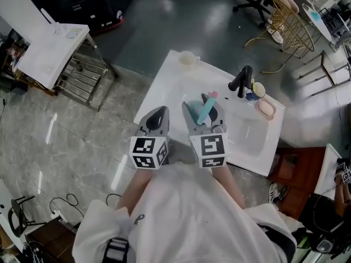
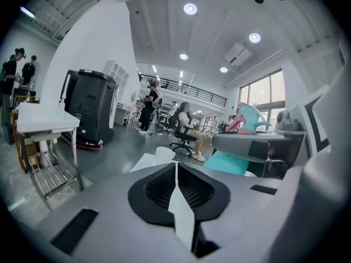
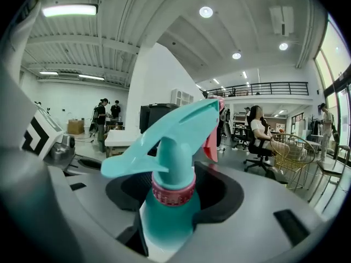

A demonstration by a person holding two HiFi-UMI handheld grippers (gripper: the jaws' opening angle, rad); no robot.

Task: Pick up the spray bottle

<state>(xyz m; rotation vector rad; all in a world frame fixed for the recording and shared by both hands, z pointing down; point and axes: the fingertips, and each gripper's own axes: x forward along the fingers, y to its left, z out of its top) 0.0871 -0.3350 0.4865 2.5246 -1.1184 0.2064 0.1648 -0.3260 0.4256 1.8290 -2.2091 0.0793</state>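
A teal spray bottle (image 1: pixel 207 107) with a pink collar and pink nozzle tip is lifted over the white sink counter (image 1: pixel 164 86). My right gripper (image 1: pixel 203 115) is shut on its body just below the collar. In the right gripper view the bottle (image 3: pixel 173 201) stands upright between the jaws, with its trigger head pointing left and up. My left gripper (image 1: pixel 158 118) hovers just left of it, shut and holding nothing; its pads (image 2: pixel 175 188) meet. The left gripper view also catches the bottle's teal head (image 2: pixel 249 116) at the right.
On the counter stand a black faucet (image 1: pixel 241 81), a white cup (image 1: pixel 187 59) at the far corner, a pink soap (image 1: pixel 266 109) and a small yellow-rimmed pot (image 1: pixel 259 89). A white table over a metal rack (image 1: pixel 49 51) stands left. A gold wire chair (image 1: pixel 290 21) is beyond.
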